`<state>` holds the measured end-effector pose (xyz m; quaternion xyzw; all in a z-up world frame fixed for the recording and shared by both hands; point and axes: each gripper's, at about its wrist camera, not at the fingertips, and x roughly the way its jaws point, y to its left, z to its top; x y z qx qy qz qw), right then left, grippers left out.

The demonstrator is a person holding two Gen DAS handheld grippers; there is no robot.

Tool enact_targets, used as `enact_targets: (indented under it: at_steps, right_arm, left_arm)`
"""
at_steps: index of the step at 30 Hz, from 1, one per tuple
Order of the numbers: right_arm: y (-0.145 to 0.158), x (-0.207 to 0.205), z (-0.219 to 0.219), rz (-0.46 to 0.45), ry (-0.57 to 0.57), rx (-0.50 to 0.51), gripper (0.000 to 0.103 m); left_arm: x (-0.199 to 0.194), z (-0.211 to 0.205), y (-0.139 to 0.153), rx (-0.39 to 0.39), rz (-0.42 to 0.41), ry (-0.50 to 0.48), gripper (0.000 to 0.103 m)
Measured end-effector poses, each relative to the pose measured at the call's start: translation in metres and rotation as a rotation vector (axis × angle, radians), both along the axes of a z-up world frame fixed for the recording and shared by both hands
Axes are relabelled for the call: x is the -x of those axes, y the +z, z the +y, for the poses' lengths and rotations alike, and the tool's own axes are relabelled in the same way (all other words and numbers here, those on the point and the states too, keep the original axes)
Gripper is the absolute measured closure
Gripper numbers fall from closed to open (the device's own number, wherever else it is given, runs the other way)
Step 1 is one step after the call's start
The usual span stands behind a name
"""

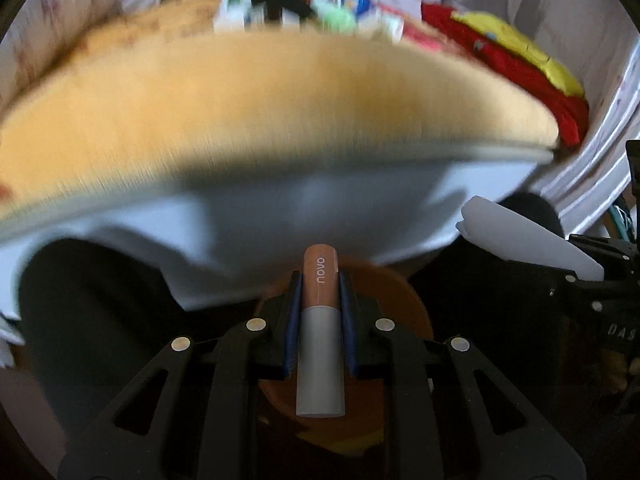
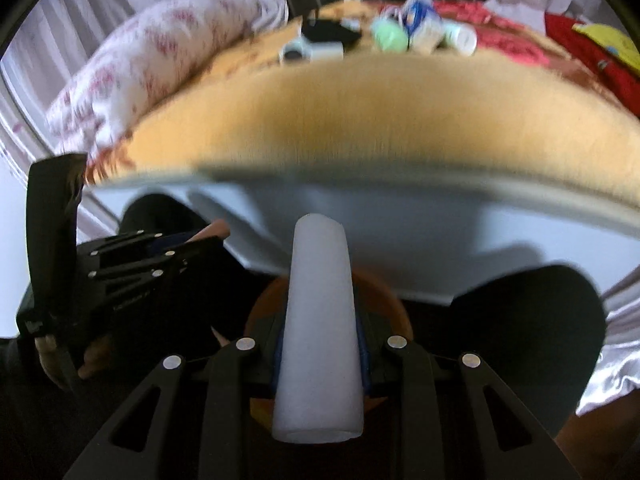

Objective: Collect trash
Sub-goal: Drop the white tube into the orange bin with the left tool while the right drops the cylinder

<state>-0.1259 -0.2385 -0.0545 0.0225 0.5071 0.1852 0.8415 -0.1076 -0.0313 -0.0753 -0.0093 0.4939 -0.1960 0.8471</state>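
the left gripper (image 1: 319, 312) has its jaws clamped on a brown-and-grey cylindrical tube marked "novo" (image 1: 320, 332). the right gripper (image 2: 320, 344) grips a white foam cylinder (image 2: 320, 332). both hang over an orange round bin (image 2: 384, 300), below the near edge of the yellow-covered bed (image 2: 380, 112).

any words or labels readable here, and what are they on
"novo": on the brown end of the brown and grey tube held in the left tool.
"DAS": partial white letters on the black body of the right tool, cut off at the edge of the left wrist view.
Packages on the bed: print too blurred to read.
White foam roll in the right tool: no text.
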Motion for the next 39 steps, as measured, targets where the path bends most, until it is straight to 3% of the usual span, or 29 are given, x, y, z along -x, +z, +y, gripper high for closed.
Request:
enact_targets:
  at_steps: [3,9,10,12,13,16,21,27,31,33,35,39]
  right_arm:
    - [-0.016,-0.001,0.002,0.068,0.005,0.003,0.076]
    - [-0.04,-0.009,0.004,0.166,0.009,0.009,0.076]
    - [-0.043,-0.01,0.005,0.172,0.013,0.015,0.075]
    - [-0.049,-0.011,0.006,0.188,0.028,0.03,0.061]
    - [-0.053,-0.011,0.006,0.197,0.029,0.04,0.044]
    - [-0.057,-0.012,0.004,0.209,0.024,0.047,0.046]
    - [-0.052,-0.011,-0.005,0.19,0.007,0.052,0.047]
    - [-0.02,-0.008,-0.023,0.127,-0.003,0.053,0.051]
    - [0.027,-0.02,-0.042,0.052,-0.008,-0.016,0.052]
    - [0.052,-0.037,-0.049,-0.01,-0.011,-0.035,0.051]
    - [0.071,-0.061,-0.052,-0.077,-0.017,-0.041,0.05]
    - [0.088,-0.118,-0.032,-0.179,-0.015,-0.013,0.05]
  left_arm:
    - [-0.002,-0.003,-0.016,-0.029,0.073,-0.001,0.085]
    - [-0.003,-0.003,-0.021,-0.064,0.104,-0.009,0.085]
    - [-0.005,-0.004,-0.022,-0.067,0.109,-0.009,0.085]
    - [-0.007,-0.005,-0.027,-0.086,0.137,-0.014,0.085]
    - [-0.012,-0.012,-0.031,-0.105,0.15,-0.014,0.08]
    - [-0.013,-0.015,-0.033,-0.13,0.167,-0.015,0.045]
    - [-0.014,-0.016,-0.031,-0.132,0.167,-0.01,0.044]
    - [-0.017,-0.004,-0.02,-0.149,0.132,0.016,0.044]
    - [-0.018,0.01,0.022,-0.107,0.043,0.013,0.044]
    - [-0.025,0.019,0.05,-0.057,-0.014,0.018,0.042]
    - [-0.033,0.024,0.068,-0.049,-0.078,0.048,0.033]
    - [-0.058,0.03,0.082,-0.027,-0.13,0.112,0.032]
